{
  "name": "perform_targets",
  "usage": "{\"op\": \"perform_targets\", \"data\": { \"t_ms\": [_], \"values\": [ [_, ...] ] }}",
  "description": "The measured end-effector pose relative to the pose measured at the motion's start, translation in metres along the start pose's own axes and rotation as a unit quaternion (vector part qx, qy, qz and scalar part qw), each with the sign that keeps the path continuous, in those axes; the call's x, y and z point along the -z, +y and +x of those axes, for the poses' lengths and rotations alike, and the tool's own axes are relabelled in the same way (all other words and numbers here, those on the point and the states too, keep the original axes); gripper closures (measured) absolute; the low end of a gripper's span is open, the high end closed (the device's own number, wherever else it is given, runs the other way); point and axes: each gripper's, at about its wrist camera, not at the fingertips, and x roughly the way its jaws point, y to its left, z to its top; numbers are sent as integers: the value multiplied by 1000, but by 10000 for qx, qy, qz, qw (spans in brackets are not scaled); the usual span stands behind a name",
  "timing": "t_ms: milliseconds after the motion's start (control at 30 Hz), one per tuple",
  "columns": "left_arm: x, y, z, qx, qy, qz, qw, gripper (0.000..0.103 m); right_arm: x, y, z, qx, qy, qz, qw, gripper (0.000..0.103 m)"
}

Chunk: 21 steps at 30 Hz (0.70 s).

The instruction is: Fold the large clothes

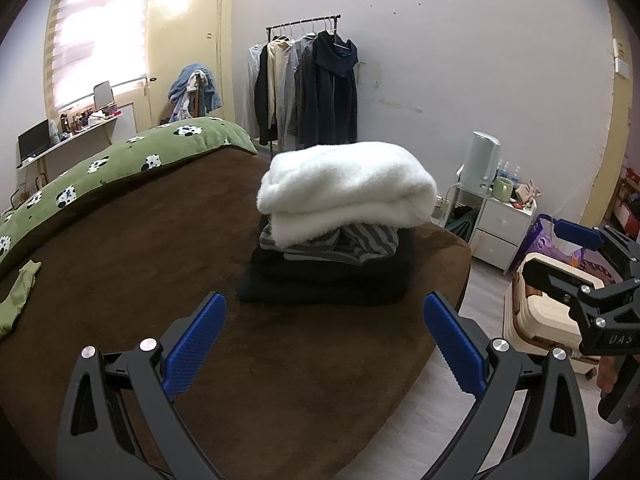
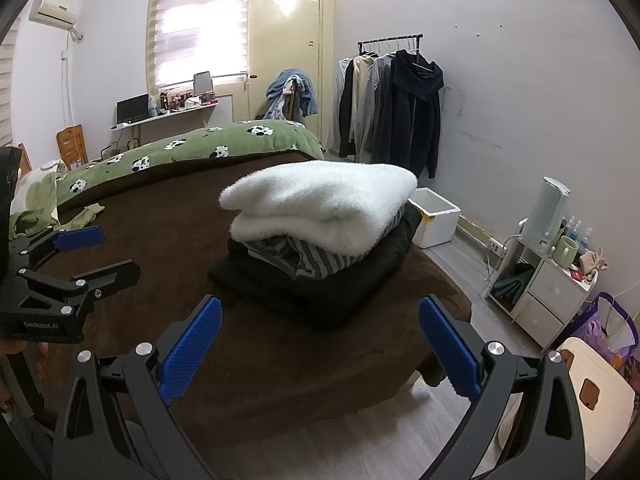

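Observation:
A stack of folded clothes sits on the brown bed cover [image 1: 160, 240] near its far right corner: a fluffy white garment [image 1: 344, 184] on top, a grey striped one [image 1: 360, 244] under it, black ones [image 1: 328, 280] at the bottom. The stack also shows in the right wrist view, with the white garment [image 2: 320, 204] on top. My left gripper [image 1: 325, 344] is open and empty, short of the stack. My right gripper [image 2: 320, 344] is open and empty, also short of it. Each gripper shows in the other's view: the right [image 1: 580, 264], the left [image 2: 80, 256].
A green panda-print blanket [image 1: 120, 164] lies along the bed's far left. A small green garment [image 1: 20, 292] lies at the left edge. A clothes rack [image 1: 308, 84] stands by the far wall. A white nightstand [image 1: 500, 220], a white box [image 2: 436, 216] and a beige suitcase [image 1: 536, 320] stand on the floor to the right.

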Motion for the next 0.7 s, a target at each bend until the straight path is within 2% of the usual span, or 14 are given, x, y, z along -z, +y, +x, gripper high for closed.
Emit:
{"op": "perform_targets", "data": {
  "t_ms": [300,467,567,700],
  "values": [
    [0,-1,3,5,-8,4,10000,6,-1,-2,2,18,21,15,10000,6],
    [2,5,5,-168,-23,-197,9997,6,0,-3,4,29,59,8,10000,6],
    [4,11,8,-150,8,-316,9994,6,1,-3,5,20,80,8,10000,6],
    [6,10,7,-232,-36,-203,9995,7,3,-4,7,1,113,1,9999,6]
  ]
}}
